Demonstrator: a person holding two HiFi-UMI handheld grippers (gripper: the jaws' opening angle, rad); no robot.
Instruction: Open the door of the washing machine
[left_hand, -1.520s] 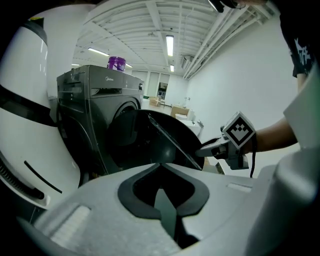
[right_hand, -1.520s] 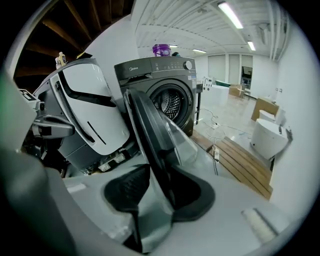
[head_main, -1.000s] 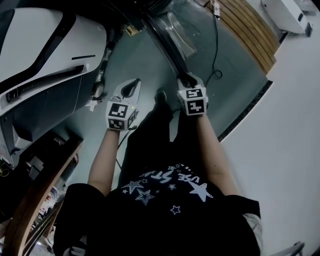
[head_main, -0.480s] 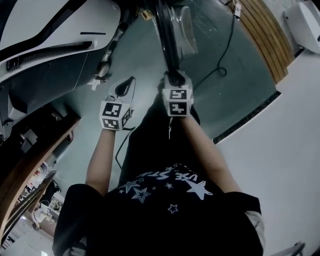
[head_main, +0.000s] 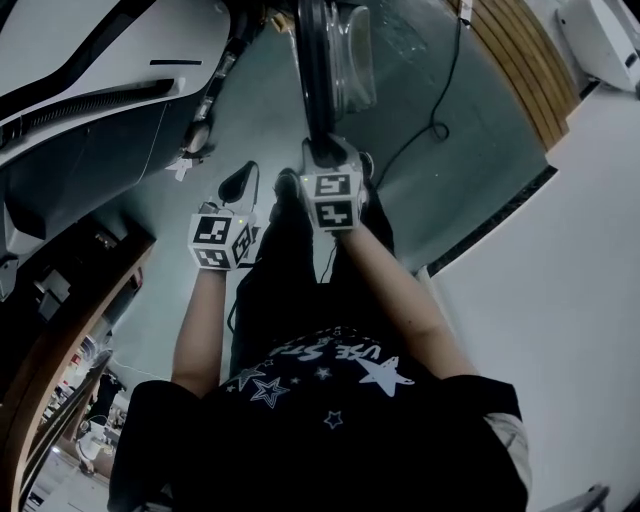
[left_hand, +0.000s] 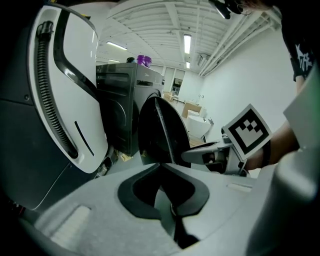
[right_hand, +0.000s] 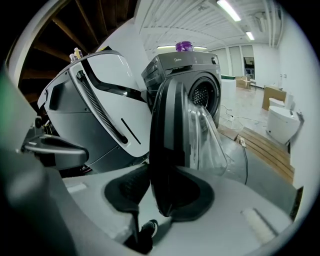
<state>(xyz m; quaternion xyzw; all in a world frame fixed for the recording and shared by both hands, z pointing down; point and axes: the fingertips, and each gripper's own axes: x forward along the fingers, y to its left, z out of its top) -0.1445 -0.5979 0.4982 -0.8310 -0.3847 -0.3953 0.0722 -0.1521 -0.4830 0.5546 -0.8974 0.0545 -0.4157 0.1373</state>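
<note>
The washing machine (right_hand: 186, 80) stands dark grey ahead, its drum mouth (right_hand: 205, 95) uncovered. Its round door (head_main: 318, 70) hangs swung out, edge-on to me, with the glass bowl (head_main: 352, 60) on its right side. My right gripper (head_main: 325, 150) holds the door's black rim (right_hand: 169, 150), which sits between the jaws as they are opening. My left gripper (head_main: 240, 182) hangs shut and empty to the left of the door, touching nothing. From the left gripper view (left_hand: 167, 200) the door (left_hand: 162, 135) and the right gripper (left_hand: 215, 152) lie just ahead.
A big white-and-grey appliance (head_main: 90, 70) leans close on the left. A black cable (head_main: 440, 110) trails over the green floor to wooden boards (head_main: 510, 50) at right. A wooden shelf edge (head_main: 60, 340) lies at lower left. A purple bottle (right_hand: 184, 46) tops the washer.
The right gripper has drawn leftward with the door rim in it, and the door has swung further out, now edge-on. The left gripper has shifted left and back a little.
</note>
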